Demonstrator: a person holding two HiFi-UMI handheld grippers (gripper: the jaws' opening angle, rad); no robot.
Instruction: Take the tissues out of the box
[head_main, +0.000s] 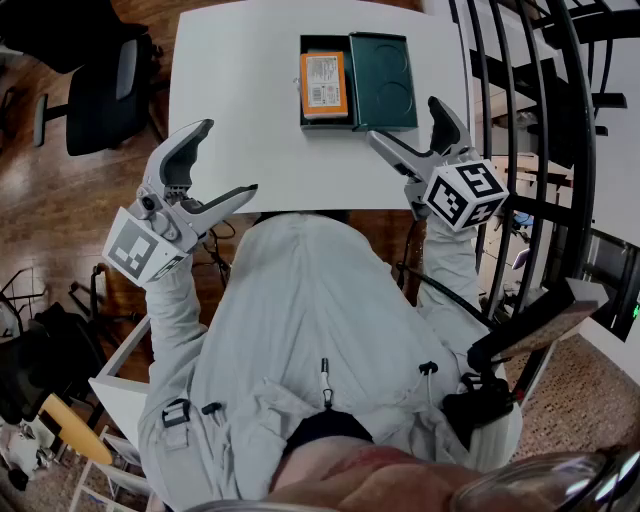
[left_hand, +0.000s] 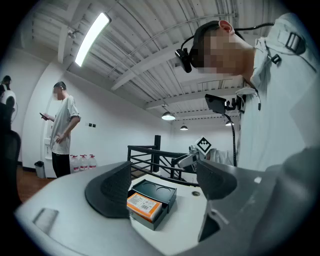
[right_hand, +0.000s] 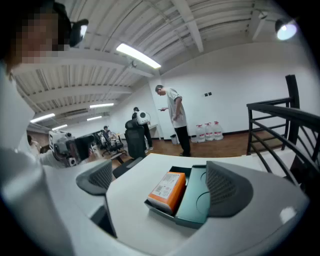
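Note:
A dark green box (head_main: 325, 115) lies on the white table (head_main: 230, 90), its lid (head_main: 382, 82) flipped open to the right. An orange pack of tissues (head_main: 323, 84) sits in the box's tray. My left gripper (head_main: 228, 158) hovers open and empty over the table's near left edge, well short of the box. My right gripper (head_main: 404, 118) is open and empty just off the lid's near right corner. In the left gripper view the box (left_hand: 165, 202) and the pack (left_hand: 145, 205) show between the wide jaws of my left gripper (left_hand: 162, 187). The right gripper view frames the pack (right_hand: 167, 190) and the lid (right_hand: 196, 202) the same way.
A black office chair (head_main: 100, 95) stands left of the table. A black stair railing (head_main: 520, 100) runs close along the right side. A person (left_hand: 62, 130) stands far off, near water bottles (right_hand: 207, 131). The table's near edge meets my body.

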